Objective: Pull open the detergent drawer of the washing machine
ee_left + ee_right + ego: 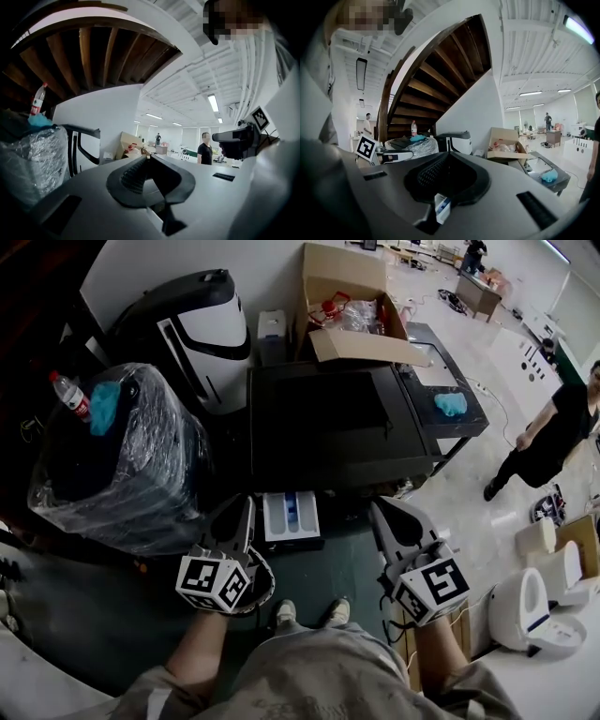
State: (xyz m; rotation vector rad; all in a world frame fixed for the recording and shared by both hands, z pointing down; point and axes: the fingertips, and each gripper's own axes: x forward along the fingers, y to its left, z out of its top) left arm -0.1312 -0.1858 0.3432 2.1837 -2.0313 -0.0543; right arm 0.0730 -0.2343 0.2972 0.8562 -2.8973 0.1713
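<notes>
The washing machine (328, 427) is a black box seen from above in the head view. Its white detergent drawer (291, 517), with a blue compartment, stands pulled out of the front towards me. My left gripper (247, 505) hovers just left of the drawer, apart from it, jaws shut and empty. In its own view the left gripper (149, 158) points level across the room. My right gripper (378, 505) is to the drawer's right, its jaws together with nothing held. Under the right gripper (448, 153) a bit of the drawer (441, 207) shows.
A plastic-wrapped black unit (117, 465) with a bottle (70, 395) on top stands at the left. Behind are a black-and-white appliance (202, 329) and an open cardboard box (352, 306). A person (553, 432) stands at the right, with white fixtures (534, 606) on the floor.
</notes>
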